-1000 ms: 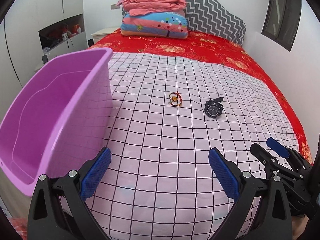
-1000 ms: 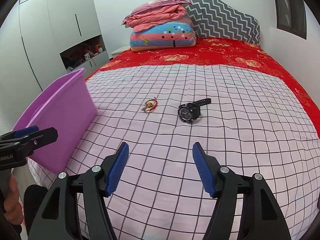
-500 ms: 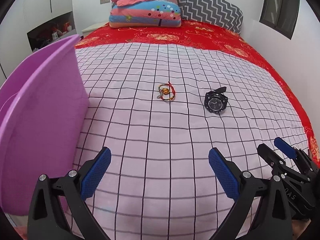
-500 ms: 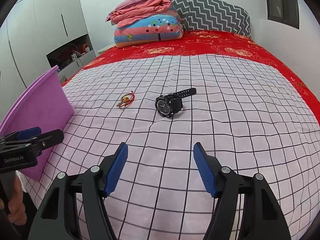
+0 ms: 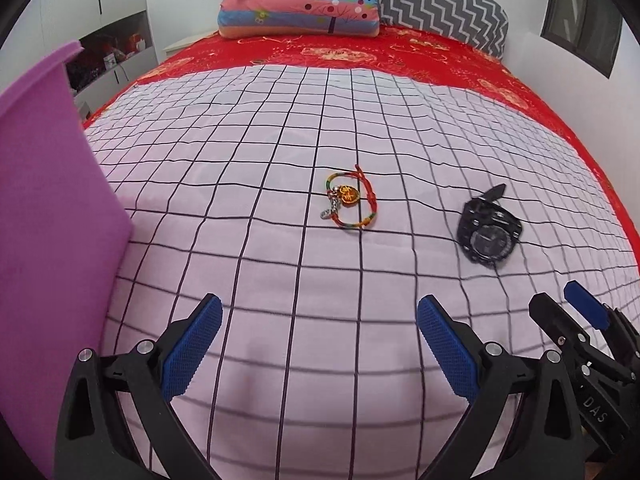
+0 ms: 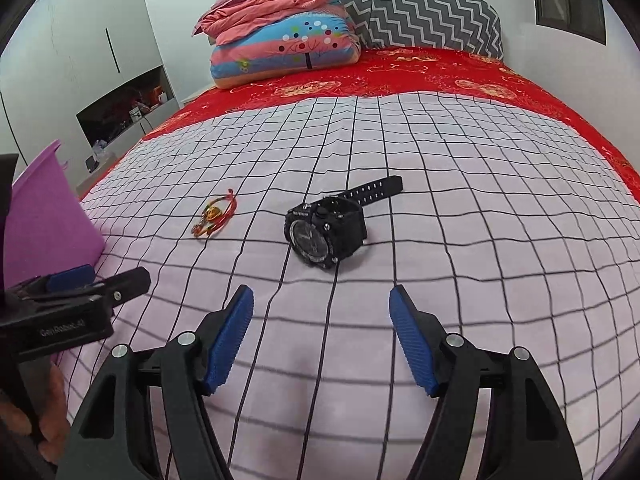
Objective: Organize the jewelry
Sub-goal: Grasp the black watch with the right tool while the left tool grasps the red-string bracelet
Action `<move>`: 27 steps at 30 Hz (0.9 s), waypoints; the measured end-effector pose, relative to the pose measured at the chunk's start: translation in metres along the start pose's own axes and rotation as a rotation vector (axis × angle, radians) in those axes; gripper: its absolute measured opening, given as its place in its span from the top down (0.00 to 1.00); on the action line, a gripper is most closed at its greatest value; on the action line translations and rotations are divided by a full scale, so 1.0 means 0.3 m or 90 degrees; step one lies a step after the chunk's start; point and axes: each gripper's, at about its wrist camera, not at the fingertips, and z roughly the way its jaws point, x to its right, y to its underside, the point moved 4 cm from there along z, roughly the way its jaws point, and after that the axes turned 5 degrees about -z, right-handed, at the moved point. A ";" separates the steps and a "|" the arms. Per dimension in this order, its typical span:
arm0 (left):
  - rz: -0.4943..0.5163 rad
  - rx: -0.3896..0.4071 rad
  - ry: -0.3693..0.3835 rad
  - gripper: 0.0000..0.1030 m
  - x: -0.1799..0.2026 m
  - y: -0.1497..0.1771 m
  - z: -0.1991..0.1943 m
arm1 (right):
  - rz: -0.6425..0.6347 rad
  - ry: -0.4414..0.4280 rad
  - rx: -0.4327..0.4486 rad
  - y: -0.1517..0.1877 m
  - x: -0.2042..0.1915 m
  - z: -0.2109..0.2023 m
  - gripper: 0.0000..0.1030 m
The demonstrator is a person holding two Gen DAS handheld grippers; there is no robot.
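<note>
Left wrist view first: we see our left gripper (image 5: pixel 318 320) pitched steeply down over the pink checked sheet (image 5: pixel 280 264), jaws spread wide with nothing between the blue pads (image 5: pixel 192 346). At twelve o'clock from the gap lies the red braided bracelet (image 5: pixel 352 200) with its gold charm, flat on the sheet. At two o'clock sits the black watch (image 5: pixel 489 236), dial tilted up, well apart from the bracelet. The purple bin (image 5: pixel 48 240) stands upright at nine o'clock, its wall close beside the left pad. At four o'clock the right gripper's side shows.

From the right wrist view, our right gripper (image 6: pixel 322 334) also slants down at the bed, jaws opening, only bare sheet between them. The watch (image 6: pixel 326 230) rests at twelve o'clock just beyond the fingertips, strap trailing toward one o'clock. The bracelet (image 6: pixel 216 216) lies at eleven o'clock. At nine o'clock our left hand (image 6: pixel 28 416) wraps the other tool's handle, the bin (image 6: pixel 44 224) behind it.
</note>
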 end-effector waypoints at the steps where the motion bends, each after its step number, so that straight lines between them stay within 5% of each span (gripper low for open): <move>1: -0.001 -0.001 -0.004 0.07 0.000 -0.008 0.023 | 0.000 -0.001 -0.004 -0.011 -0.001 0.032 0.32; 10: 0.009 0.000 -0.009 0.07 0.019 -0.061 0.166 | -0.008 0.024 -0.046 -0.047 0.002 0.201 0.32; 27: 0.005 -0.002 -0.016 0.07 0.029 -0.133 0.283 | -0.003 0.049 -0.064 -0.107 0.005 0.319 0.31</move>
